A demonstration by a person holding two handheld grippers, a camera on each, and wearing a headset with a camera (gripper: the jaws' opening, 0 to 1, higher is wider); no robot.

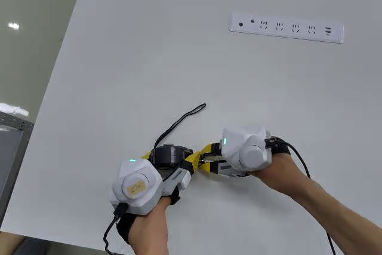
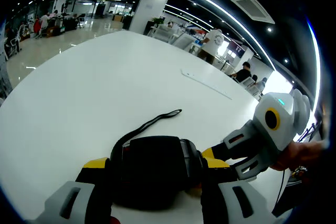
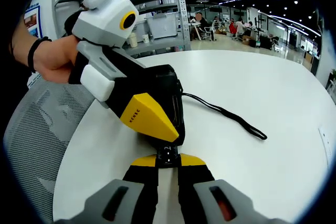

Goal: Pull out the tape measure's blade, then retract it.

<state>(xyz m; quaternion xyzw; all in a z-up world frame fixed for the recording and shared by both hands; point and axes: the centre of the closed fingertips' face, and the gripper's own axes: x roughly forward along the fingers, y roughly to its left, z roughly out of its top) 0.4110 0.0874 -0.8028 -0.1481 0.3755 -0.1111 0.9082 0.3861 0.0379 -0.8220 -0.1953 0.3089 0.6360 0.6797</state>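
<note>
White tabletop (image 1: 149, 58) is seen from above in the head view, with the black tape measure (image 1: 170, 155) lying on it near the front edge, between the two grippers. The case is clamped from both sides by the left tongs (image 1: 169, 162), whose yellow tips are seen on either flank of it. In the left gripper view the same case (image 2: 152, 174) is seen held between the yellow tips of the left tongs (image 2: 155, 162), which are pressed against its sides.

The right tongs (image 1: 205, 159) are brought up to the case from the right and touch its near corner. In the right gripper view the right tongs (image 3: 168, 162) are seen drawn almost together, pinching the small dark blade tip (image 3: 168, 153) just below the case (image 3: 168, 98); hardly any blade is seen between tip and case.

A black wrist strap (image 1: 182, 120) is trailed from the case across the tabletop, away from the person, and lies flat in a loose curve (image 3: 226, 114). A white power strip (image 1: 286, 28) is placed well apart, towards the far right of the tabletop.
</note>
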